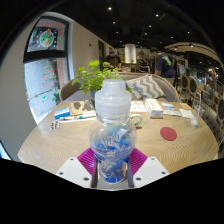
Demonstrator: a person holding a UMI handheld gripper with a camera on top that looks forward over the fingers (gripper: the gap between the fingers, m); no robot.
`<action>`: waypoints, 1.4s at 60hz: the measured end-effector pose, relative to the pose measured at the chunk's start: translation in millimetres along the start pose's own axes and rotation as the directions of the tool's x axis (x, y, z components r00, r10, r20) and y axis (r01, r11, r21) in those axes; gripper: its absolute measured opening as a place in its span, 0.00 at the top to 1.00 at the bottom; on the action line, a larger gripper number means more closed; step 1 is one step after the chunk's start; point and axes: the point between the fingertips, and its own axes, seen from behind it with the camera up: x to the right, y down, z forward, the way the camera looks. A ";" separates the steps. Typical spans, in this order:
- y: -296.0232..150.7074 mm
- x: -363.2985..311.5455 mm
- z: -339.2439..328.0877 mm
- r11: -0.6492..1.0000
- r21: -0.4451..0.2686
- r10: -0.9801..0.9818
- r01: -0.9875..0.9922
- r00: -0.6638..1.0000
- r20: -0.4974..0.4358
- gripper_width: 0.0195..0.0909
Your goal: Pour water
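The tool (113,160) pinched a clear water bottle (113,130) between both pads, its long axis upright, above the round bench (70,140). A glass (195,112) stood well apart, beyond the fingers to the right, likely the pouring target.

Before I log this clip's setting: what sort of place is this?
Probably a café or lounge: a round wooden table with a plant, cushioned seating behind, a hanging lamp. The claw grips a bottle.

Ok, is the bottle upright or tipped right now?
Upright: the bottle stands vertical between the claw pads, white cap on top.
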 end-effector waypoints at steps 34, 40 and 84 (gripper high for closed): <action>-168.4 182.5 38.8 0.666 -0.214 -0.724 0.715 0.549 -0.418 0.76; -198.4 191.0 63.8 0.441 -0.294 -0.853 0.848 0.295 -0.431 0.76; -203.8 180.7 127.1 -0.107 -0.431 -0.940 0.896 -0.232 -0.249 0.76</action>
